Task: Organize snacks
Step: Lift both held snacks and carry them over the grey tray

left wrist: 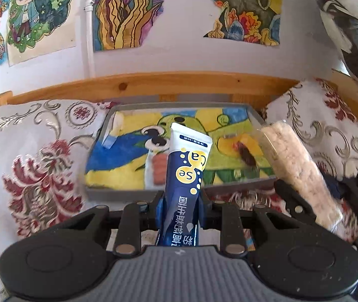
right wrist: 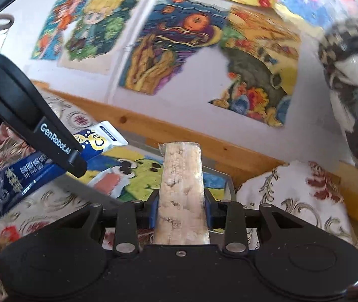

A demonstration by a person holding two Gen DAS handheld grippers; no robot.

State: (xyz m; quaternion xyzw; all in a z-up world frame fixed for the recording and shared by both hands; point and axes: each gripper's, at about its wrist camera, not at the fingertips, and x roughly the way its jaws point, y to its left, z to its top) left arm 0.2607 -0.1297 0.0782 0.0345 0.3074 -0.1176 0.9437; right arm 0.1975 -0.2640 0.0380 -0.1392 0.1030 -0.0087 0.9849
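Left tool [left wrist: 180,201] clamps a blue sachet [left wrist: 184,176] near its middle, long axis running forward and up, white sealed end toward the tray [left wrist: 103,191]. Right tool [right wrist: 181,201] is closed on a clear rice-cracker pack [right wrist: 181,181], long axis straight ahead over the tray's corner. Both are held above the patterned cloth [left wrist: 28,151]. Only the right view shows the sachet's full length, tail end sticking out behind the left tool; only the left view shows the whole tray with its drawing.

**Bright daylight, smeared right view**

Soft, even daylight fills both views, with faint shadows. The left wrist view is mostly sharp; the right is motion-blurred across the wall drawings [right wrist: 179,45]. Fisheye bending curves the wooden rail [left wrist: 153,83], and corners darken.
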